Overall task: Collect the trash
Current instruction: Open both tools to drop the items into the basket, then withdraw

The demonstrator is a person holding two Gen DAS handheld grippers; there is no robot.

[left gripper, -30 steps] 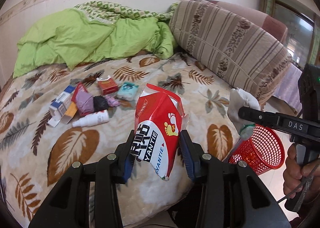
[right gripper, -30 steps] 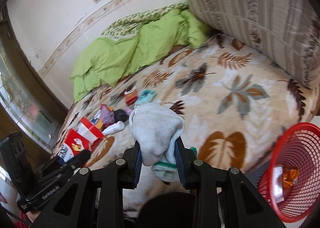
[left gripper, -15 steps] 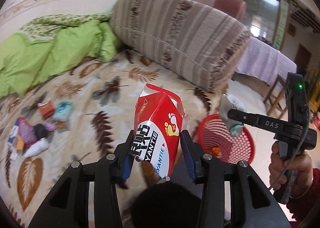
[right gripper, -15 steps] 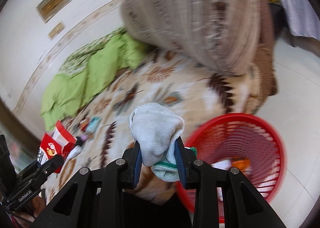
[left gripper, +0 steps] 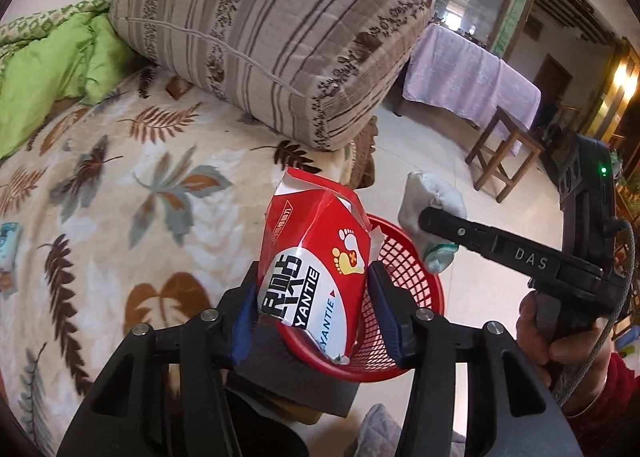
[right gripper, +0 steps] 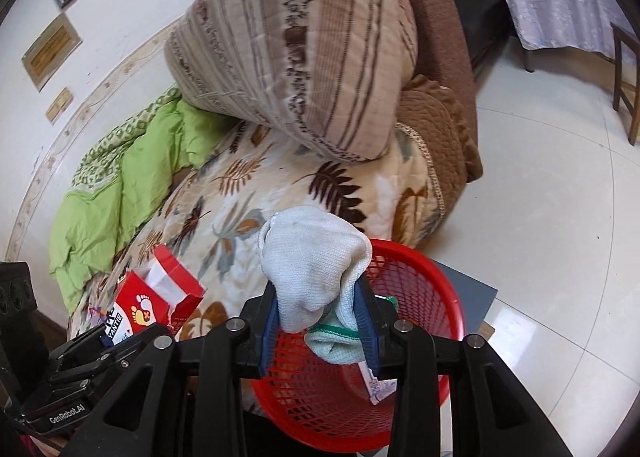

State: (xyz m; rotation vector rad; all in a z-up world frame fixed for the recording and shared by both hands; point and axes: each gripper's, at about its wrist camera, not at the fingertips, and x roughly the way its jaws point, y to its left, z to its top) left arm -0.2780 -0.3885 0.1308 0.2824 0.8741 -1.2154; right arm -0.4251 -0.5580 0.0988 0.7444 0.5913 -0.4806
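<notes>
- The red packet [left gripper: 316, 277], torn open at the top and printed with a foot mark and "YANTIE", stands between the blue pads of the left gripper [left gripper: 314, 311]. The jaws are opening; a gap shows at the right pad, while the left pad lies against the packet's edge.
- From the left wrist view the packet hangs over the near rim of the red basket [left gripper: 404, 297].
- The grey-white sock [right gripper: 316, 269], balled up, with a pale green cuff hanging below it, sits between the pads of the right gripper [right gripper: 320, 321]. Those jaws are opening too, yet both pads touch the cloth.
- The sock is over the basket's mouth. Inside the basket a small white packet [right gripper: 378, 387] leans on the mesh wall.
- The basket stands on a dark grey flat thing [right gripper: 476, 297] on the pale tiled floor [right gripper: 560, 217], just beside the bed's edge.
- A hand [left gripper: 560, 333] with a red cuff holds the right gripper's black handle.
- The bed carries a leaf-printed blanket [left gripper: 140, 185], a large striped bolster [left gripper: 280, 37] and a green quilt [left gripper: 44, 73].
- Farther off stand a wooden stool [left gripper: 504, 145] and a table under a lilac cloth [left gripper: 468, 77].
</notes>
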